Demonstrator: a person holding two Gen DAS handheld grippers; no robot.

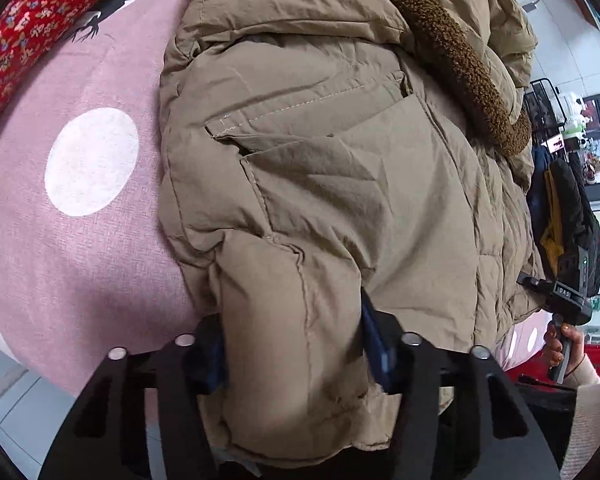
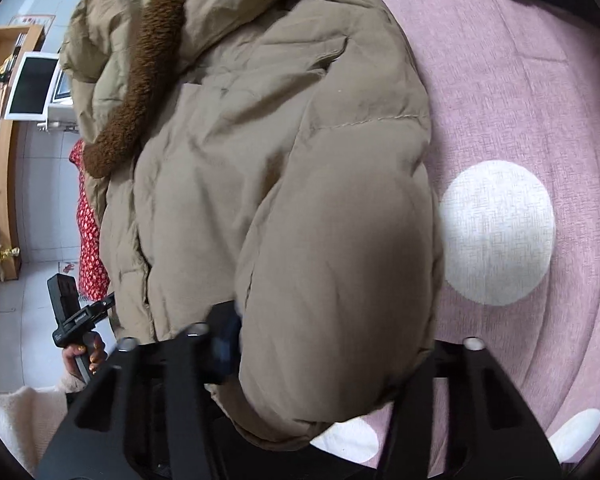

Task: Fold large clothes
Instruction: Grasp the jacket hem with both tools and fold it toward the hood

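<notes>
The tan padded coat [image 1: 320, 168] lies on the pink spotted bed [image 1: 80, 240], its fuzzy brown hood trim [image 1: 452, 52] off toward one o'clock in the left wrist view. The left gripper [image 1: 296, 356] is clamped on the coat's near hem at six o'clock, fabric bunched between its jaws. The right gripper [image 2: 328, 356] is likewise clamped on the hem. The step in hand looks like gripping the bottom edge; next, both should probably lift together and carry it toward the hood.

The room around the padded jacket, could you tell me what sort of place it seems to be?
Probably a bedroom at home: a pink dotted bedsheet under the jacket, a wooden shelf and a tiled floor.
</notes>
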